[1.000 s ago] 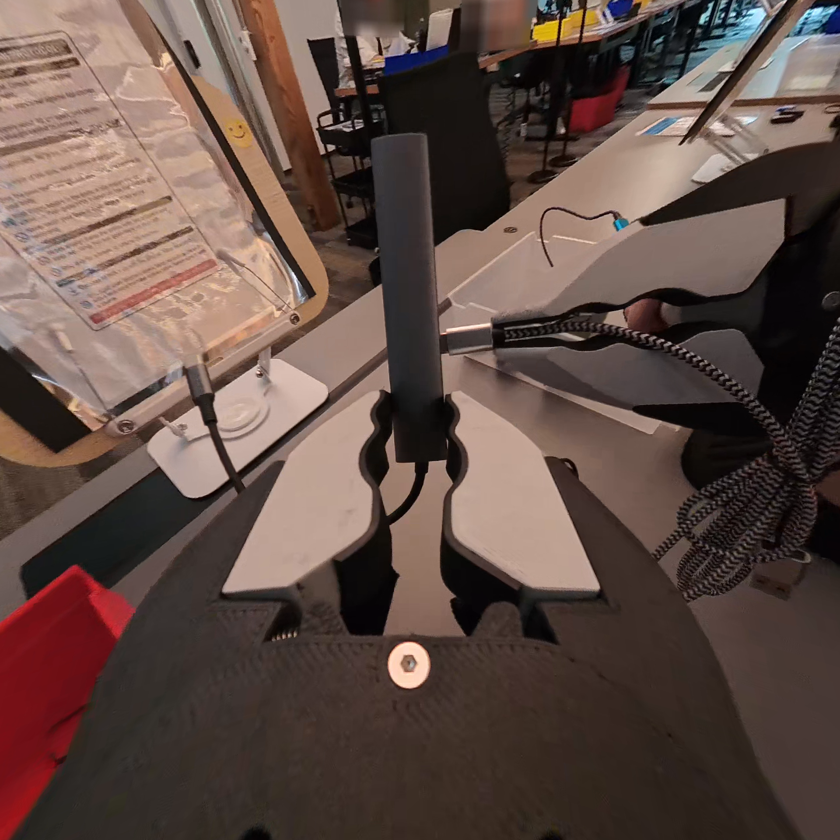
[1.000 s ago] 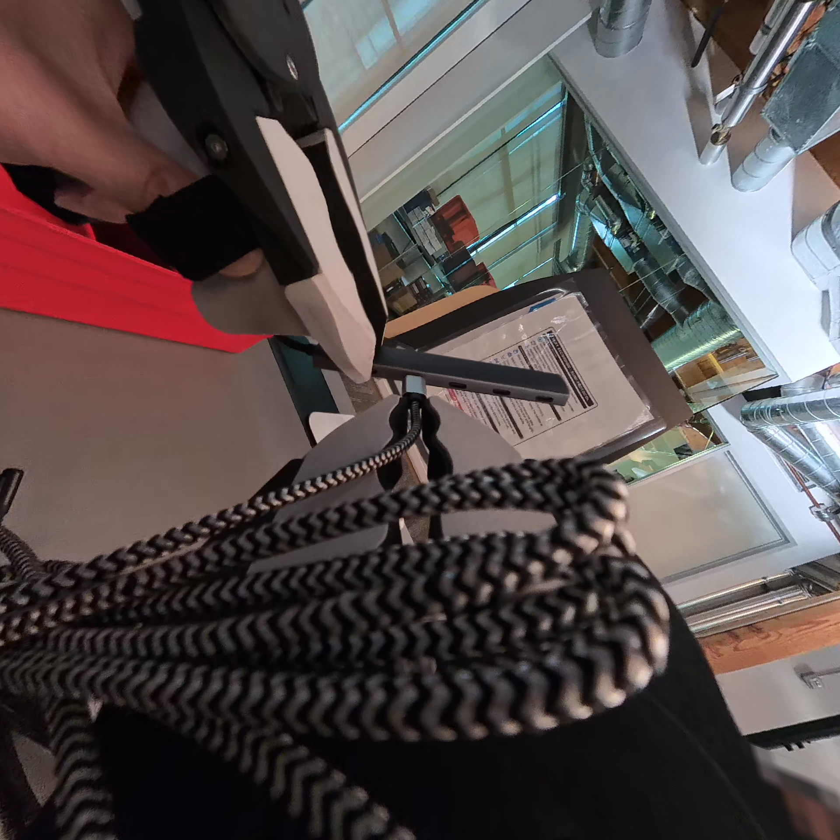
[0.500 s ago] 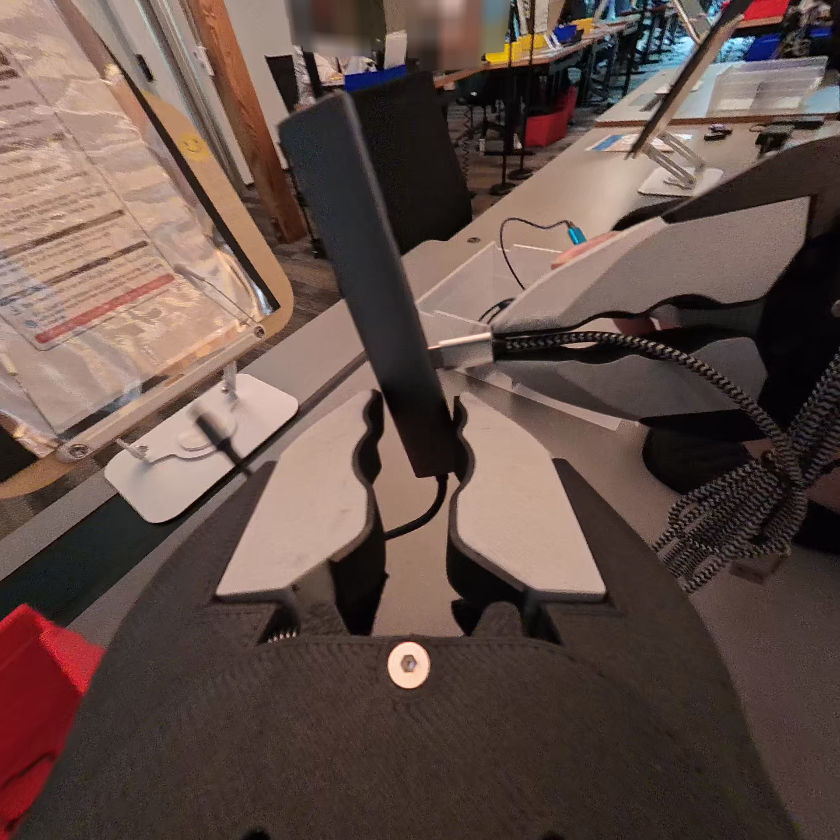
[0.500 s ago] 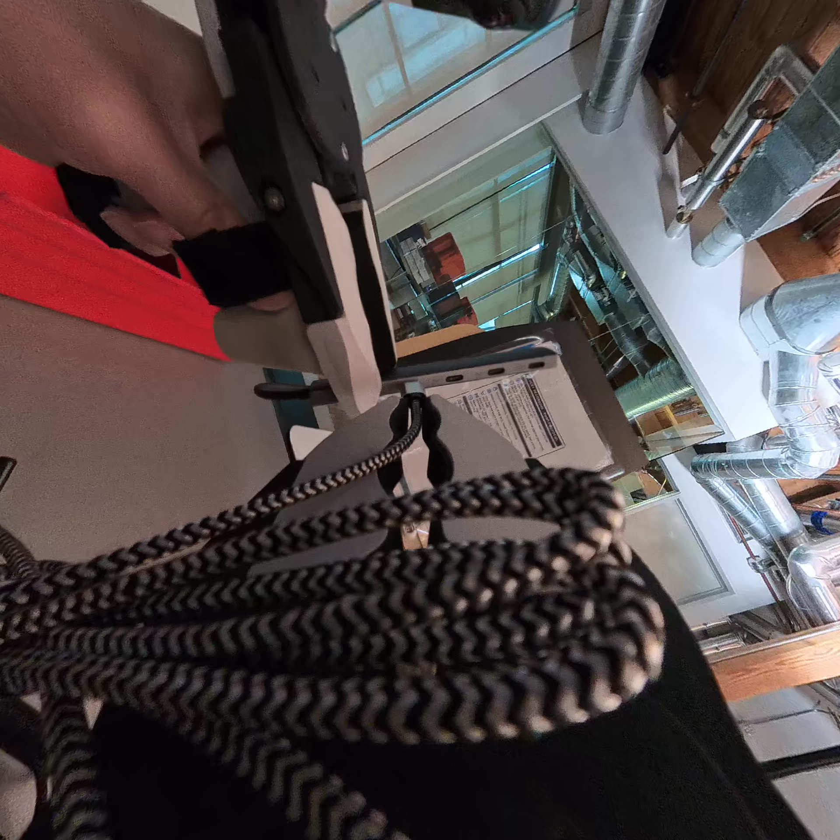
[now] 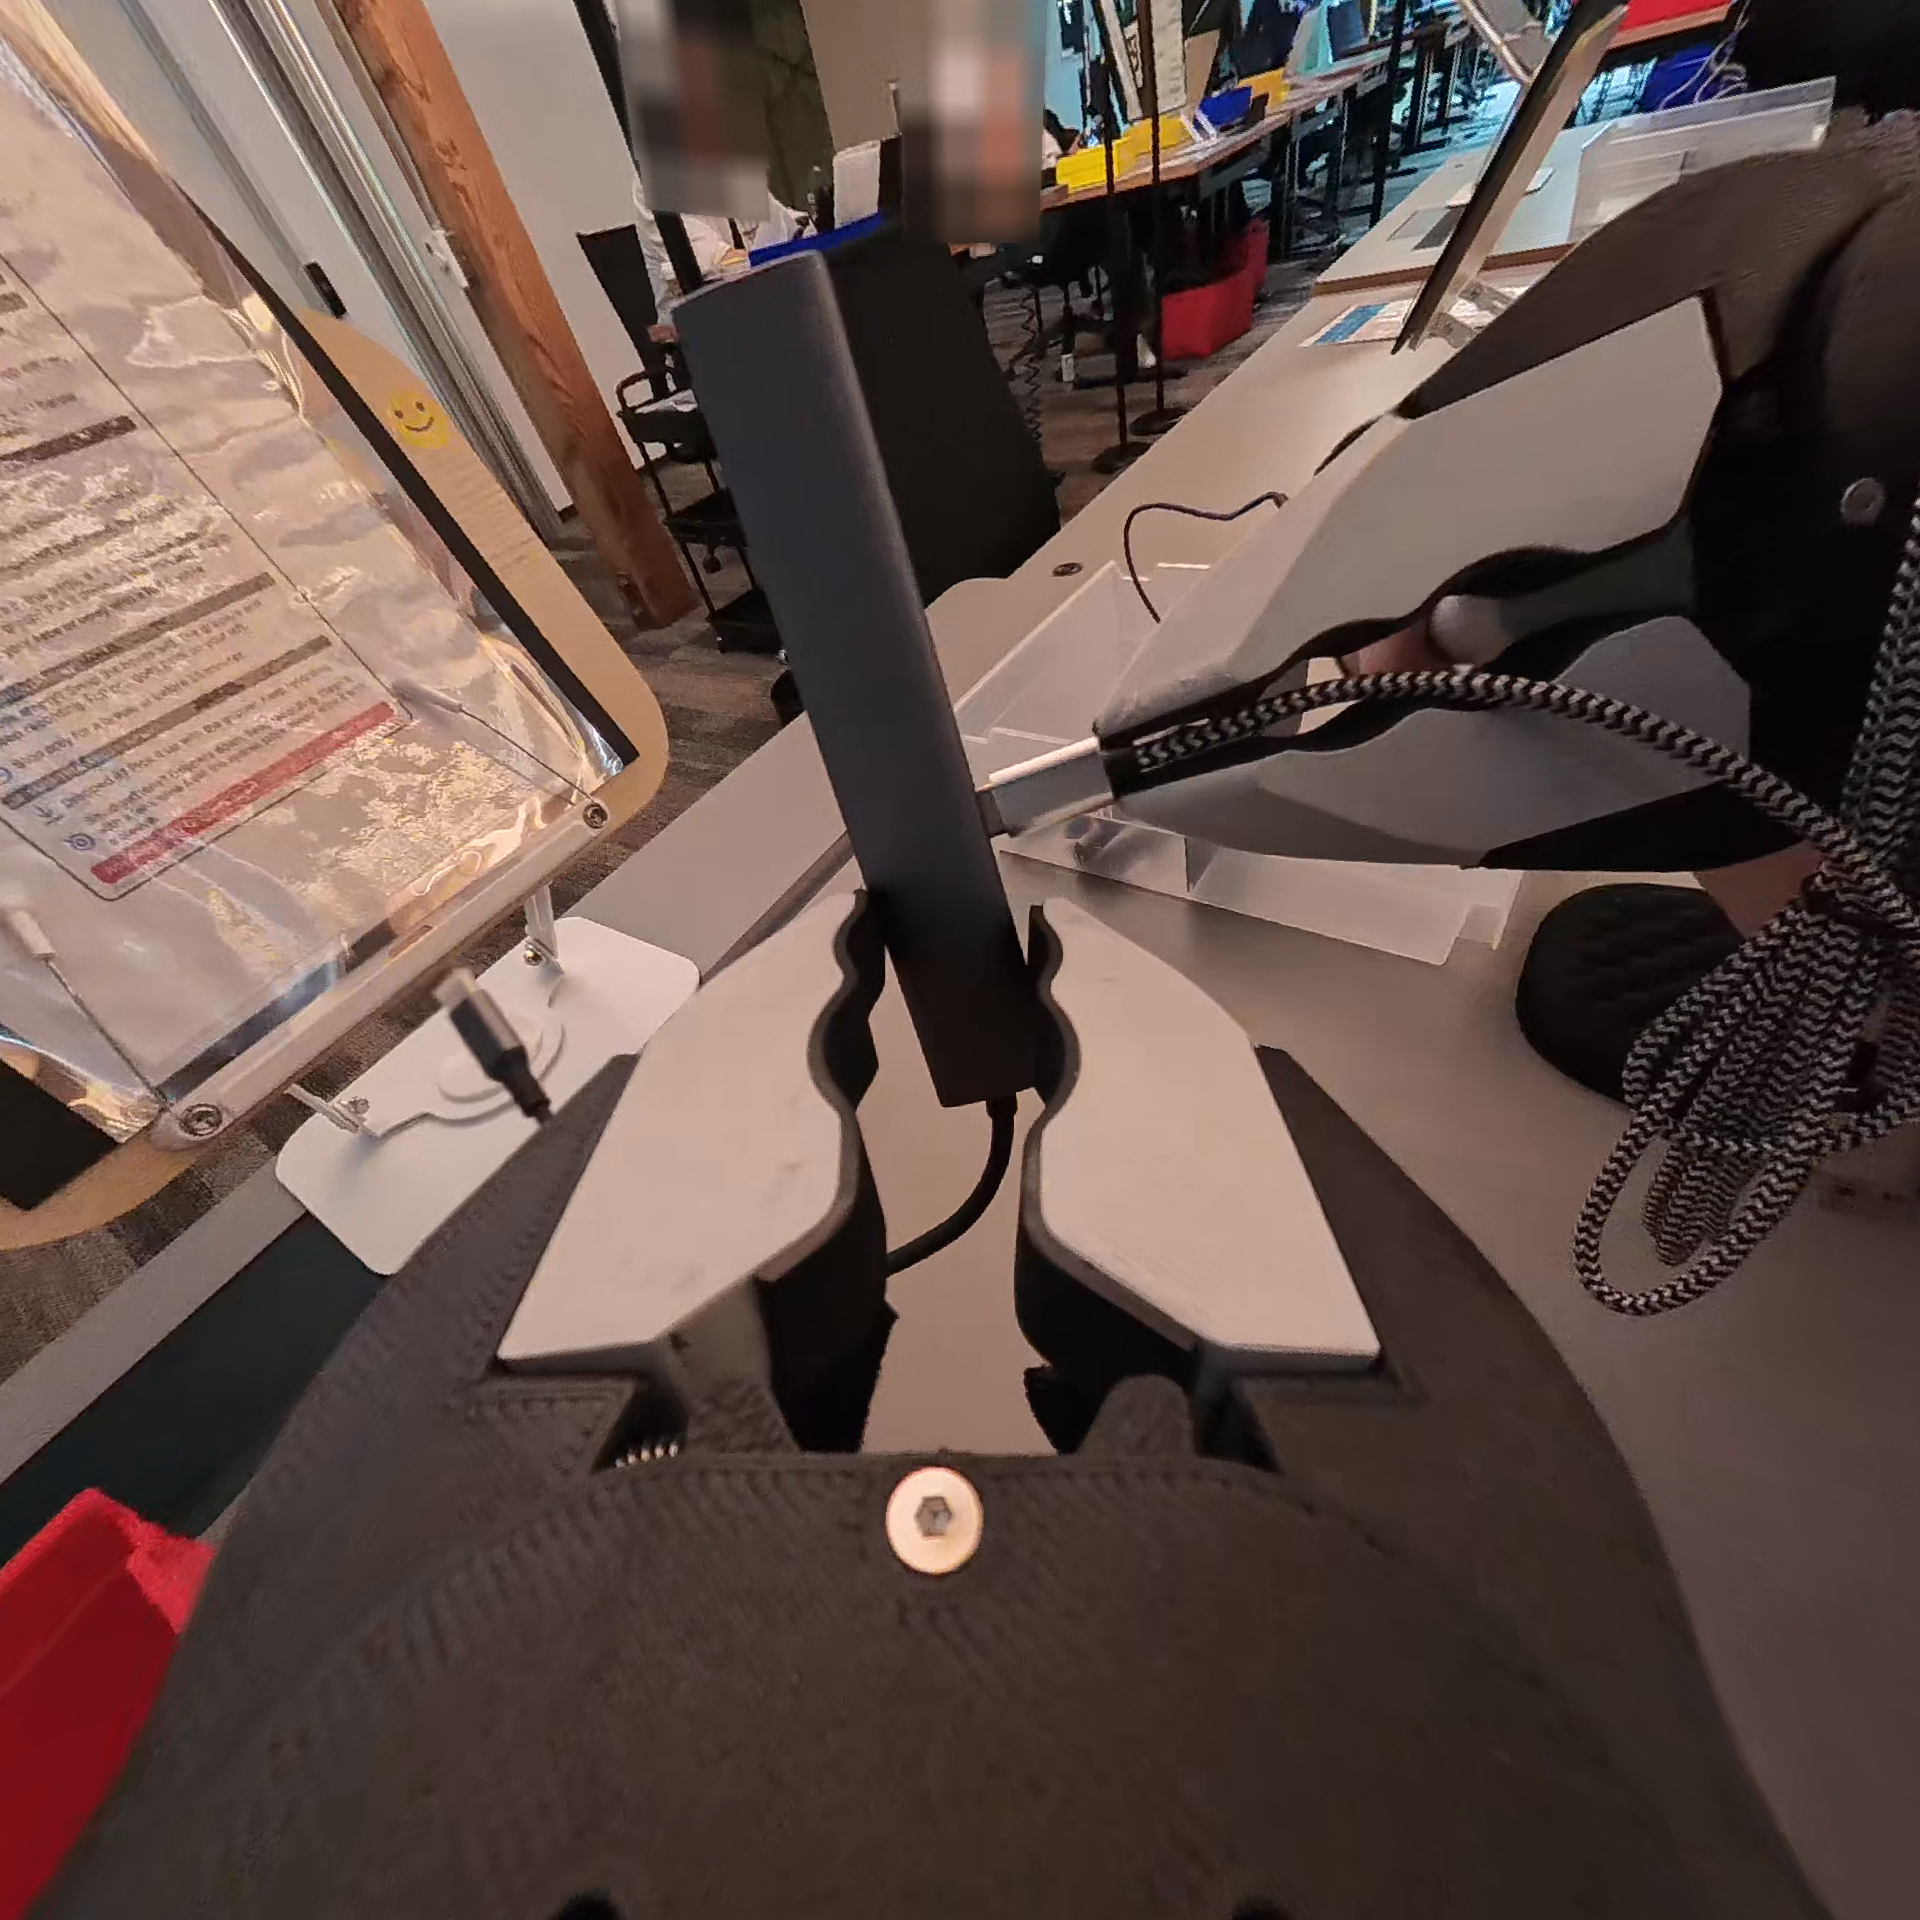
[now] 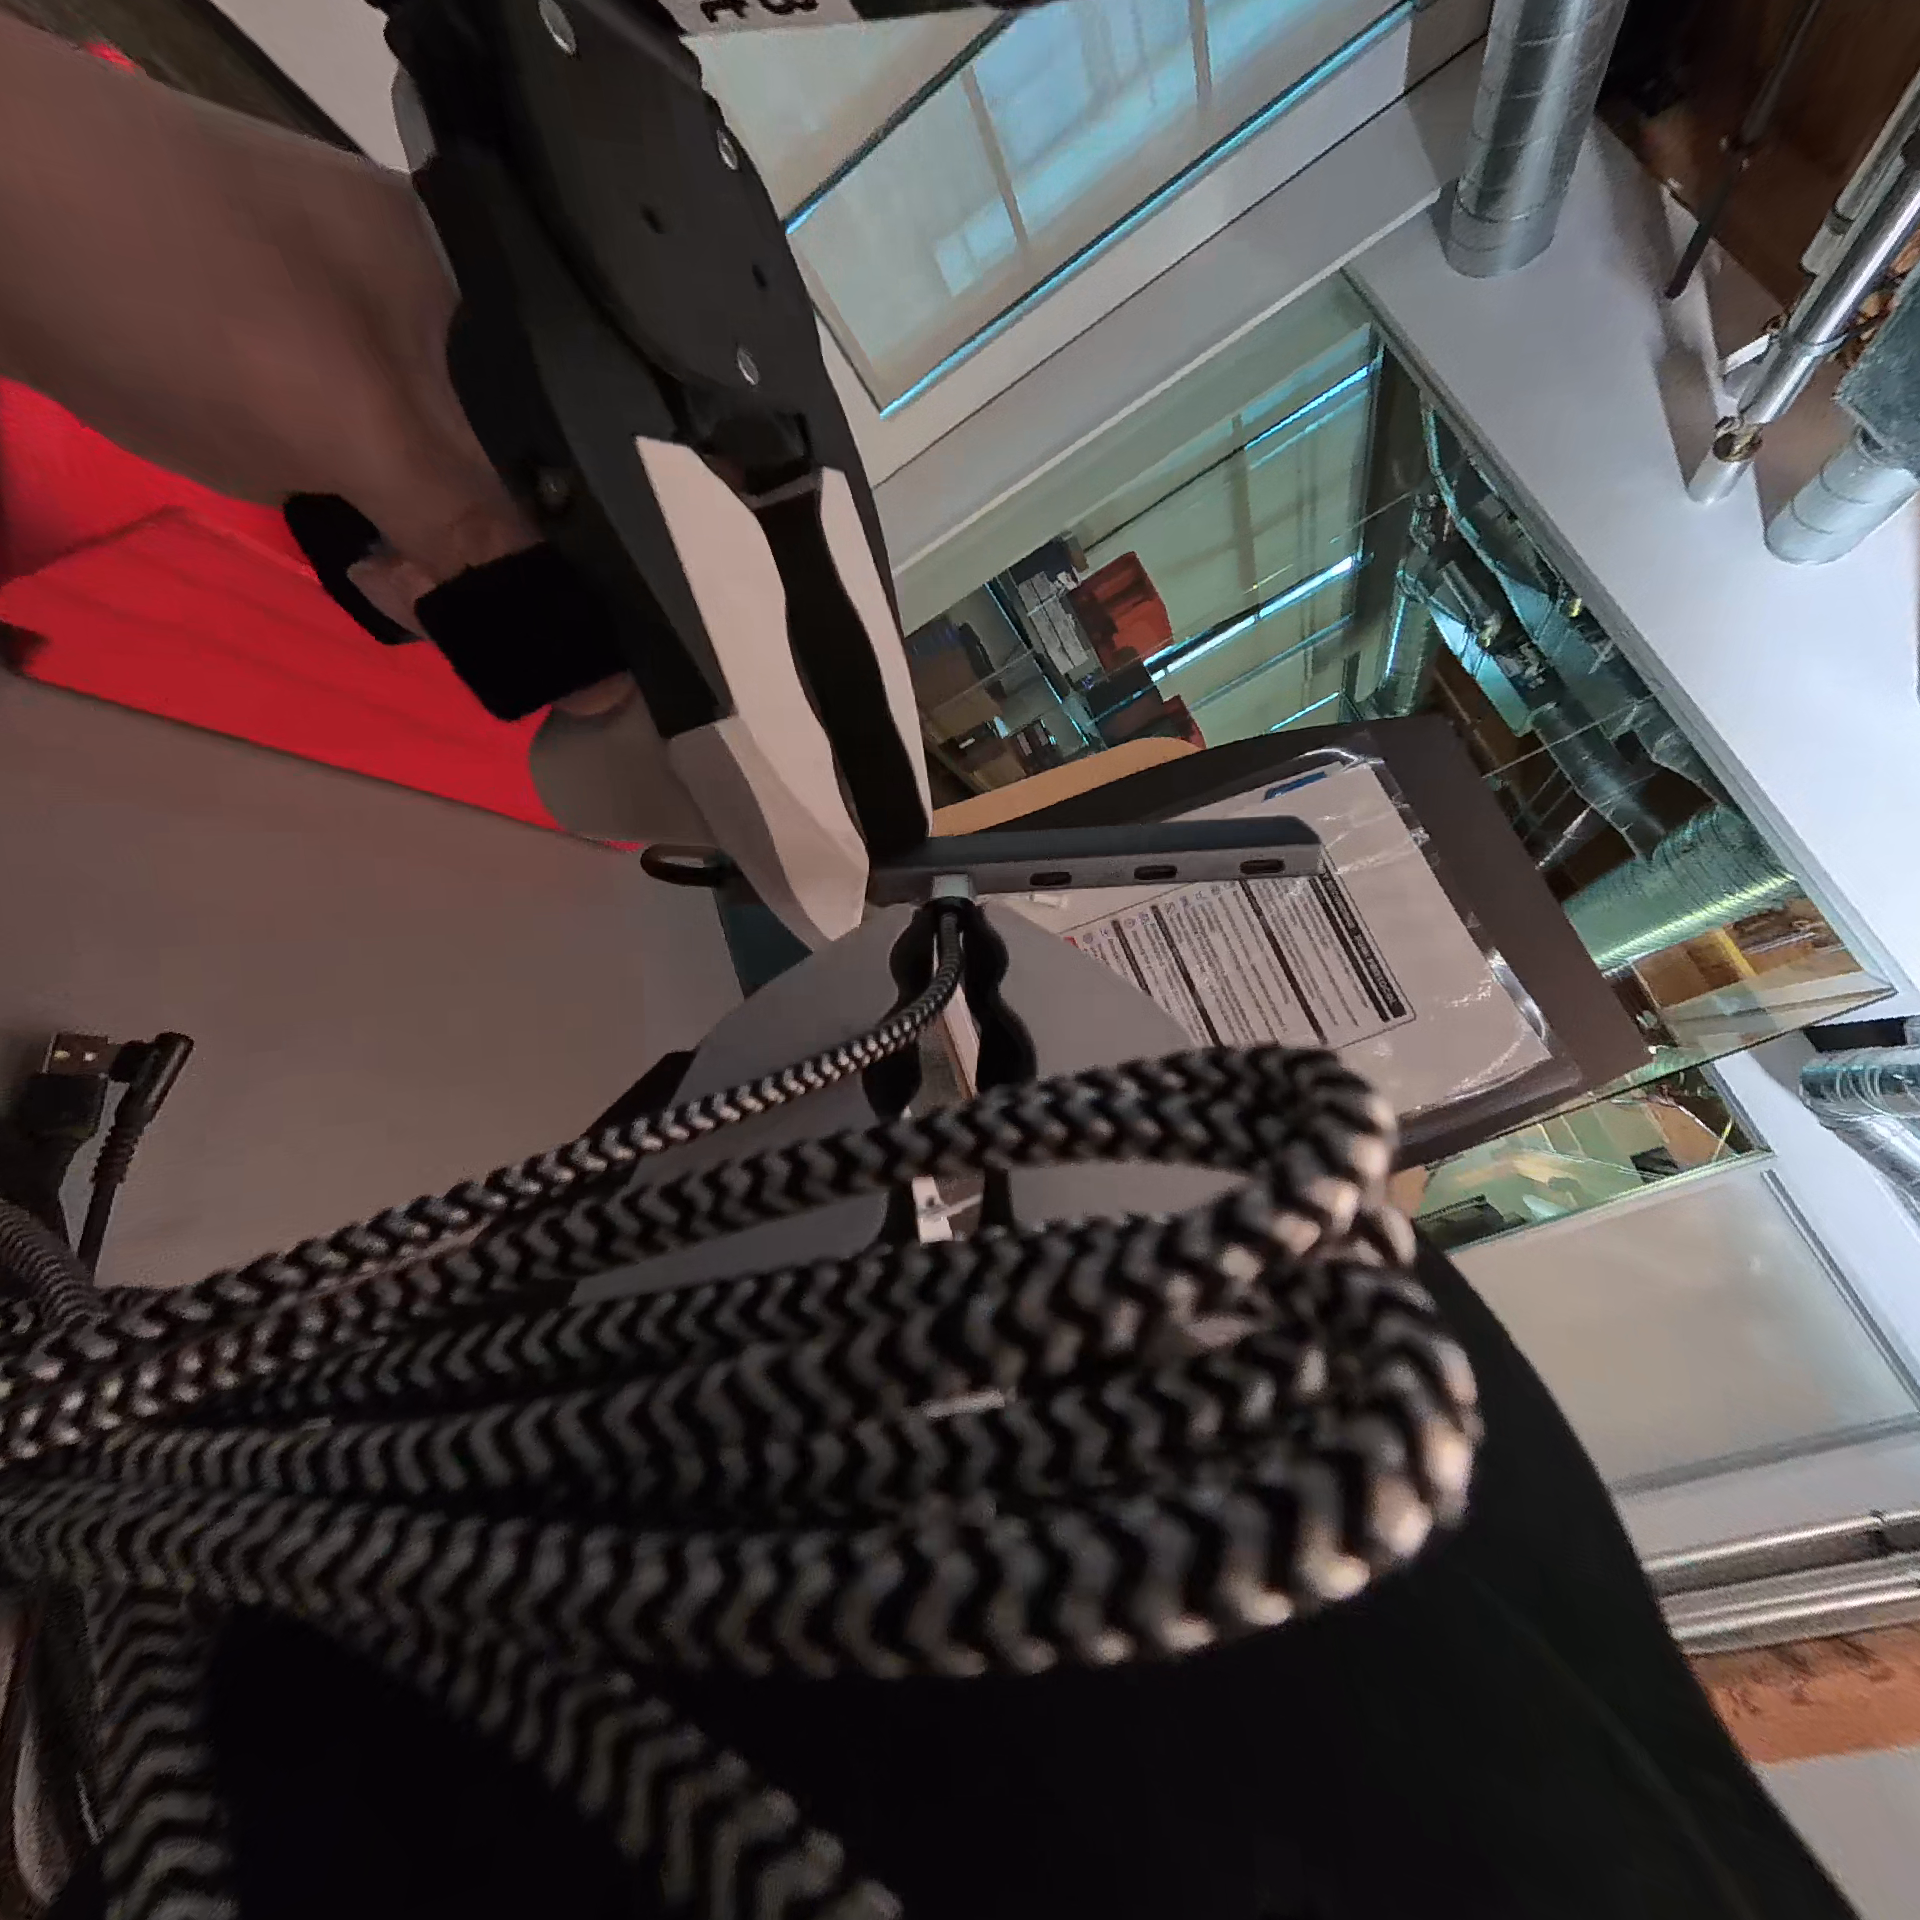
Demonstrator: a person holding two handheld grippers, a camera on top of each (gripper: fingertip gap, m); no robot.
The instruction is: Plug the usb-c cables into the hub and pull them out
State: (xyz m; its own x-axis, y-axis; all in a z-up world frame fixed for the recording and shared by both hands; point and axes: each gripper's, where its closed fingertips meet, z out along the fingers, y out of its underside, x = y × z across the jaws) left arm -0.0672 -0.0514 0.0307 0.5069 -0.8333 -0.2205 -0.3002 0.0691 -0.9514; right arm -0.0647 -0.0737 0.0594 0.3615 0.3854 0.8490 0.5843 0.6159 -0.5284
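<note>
My left gripper (image 5: 951,935) is shut on the lower end of a dark grey hub (image 5: 831,623), which stands up and leans a little left. The hub's own thin black lead (image 5: 966,1195) hangs between the fingers. My right gripper (image 5: 1107,769) comes in from the right, shut on the silver plug (image 5: 1044,795) of a black-and-white braided cable (image 5: 1766,1039). The plug's tip meets the hub's side. In the right wrist view the plug (image 6: 951,888) sits at the port nearest the left gripper (image 6: 888,847), with three open ports along the hub (image 6: 1153,857). The coiled cable (image 6: 727,1403) drapes over my right gripper (image 6: 951,956).
A tilted stand with a plastic-covered sheet (image 5: 208,623) stands at the left on a white base (image 5: 416,1143), with another cable plug (image 5: 488,1039) on it. A clear acrylic tray (image 5: 1247,894) lies behind the hub. A red bin (image 5: 73,1662) is at the lower left. A black angled plug (image 6: 83,1070) lies on the grey table (image 6: 364,935). Left and right tips are no more than a few centimetres apart.
The hub leaned further left half a second ago and now stands straighter. The plug has stayed against the hub's side. Both grippers have kept their hold.
</note>
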